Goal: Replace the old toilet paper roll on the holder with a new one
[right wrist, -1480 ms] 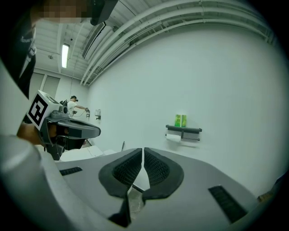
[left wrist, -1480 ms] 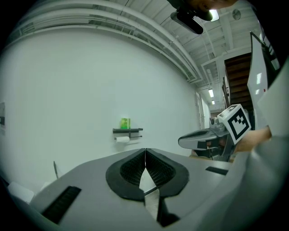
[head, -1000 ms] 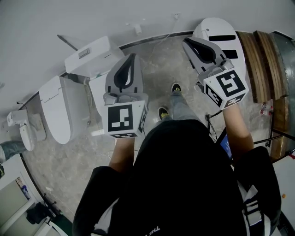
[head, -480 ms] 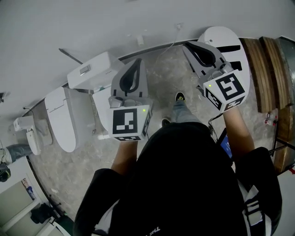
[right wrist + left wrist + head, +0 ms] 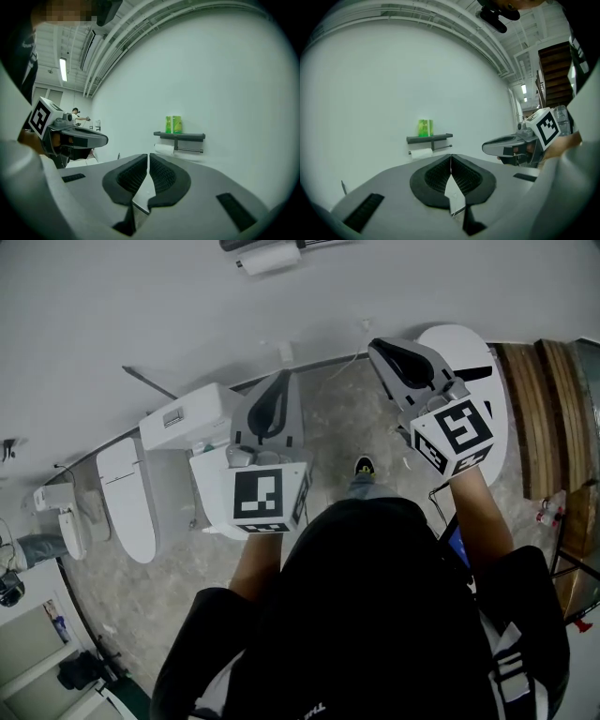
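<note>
Left grey two-jaw claw: jaws pressing together, holding nothing, pointing at the white wall.
Right grey claw: jaws likewise pressing shut, carrying nothing.
White toilet paper roll: hanging at frame centre under the dark grey wall shelf.
Green package: standing on that shelf.
</note>
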A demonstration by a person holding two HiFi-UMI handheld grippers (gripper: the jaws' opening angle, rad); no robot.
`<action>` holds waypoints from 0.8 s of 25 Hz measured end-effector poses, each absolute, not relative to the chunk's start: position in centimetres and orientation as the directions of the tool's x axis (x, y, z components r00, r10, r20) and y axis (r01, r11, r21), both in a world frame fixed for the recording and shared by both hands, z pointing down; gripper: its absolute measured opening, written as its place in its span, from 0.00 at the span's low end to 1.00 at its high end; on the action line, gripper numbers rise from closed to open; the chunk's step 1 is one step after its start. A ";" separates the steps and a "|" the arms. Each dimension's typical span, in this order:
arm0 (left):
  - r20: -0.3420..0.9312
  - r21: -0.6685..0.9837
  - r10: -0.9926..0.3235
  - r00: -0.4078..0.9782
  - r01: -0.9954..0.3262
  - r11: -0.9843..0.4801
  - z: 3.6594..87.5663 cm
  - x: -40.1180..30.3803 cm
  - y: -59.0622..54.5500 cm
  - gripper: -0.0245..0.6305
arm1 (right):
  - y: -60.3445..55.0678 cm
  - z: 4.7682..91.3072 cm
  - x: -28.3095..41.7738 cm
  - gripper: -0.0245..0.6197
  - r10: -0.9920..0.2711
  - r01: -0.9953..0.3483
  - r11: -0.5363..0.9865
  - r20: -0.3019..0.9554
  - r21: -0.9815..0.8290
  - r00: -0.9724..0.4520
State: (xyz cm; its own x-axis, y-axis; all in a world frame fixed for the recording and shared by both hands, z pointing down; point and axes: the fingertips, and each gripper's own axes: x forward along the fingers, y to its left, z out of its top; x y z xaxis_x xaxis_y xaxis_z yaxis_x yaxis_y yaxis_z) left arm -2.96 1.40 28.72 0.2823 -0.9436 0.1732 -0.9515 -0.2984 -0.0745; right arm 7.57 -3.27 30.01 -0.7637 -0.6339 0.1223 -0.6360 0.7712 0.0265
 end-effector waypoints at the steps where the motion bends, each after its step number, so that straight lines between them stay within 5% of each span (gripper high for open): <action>1: 0.176 -0.077 -0.945 0.274 -0.954 -0.291 28.8 -2.9 0.9 0.07 | -3.8 30.1 7.7 0.08 -0.627 -0.629 0.777 0.122 0.027 -0.770; 20: 0.214 -0.153 -0.953 0.217 -0.956 -0.252 29.0 -0.3 -4.8 0.07 | -8.9 30.3 9.1 0.08 -0.546 -0.549 0.834 0.062 -0.059 -0.835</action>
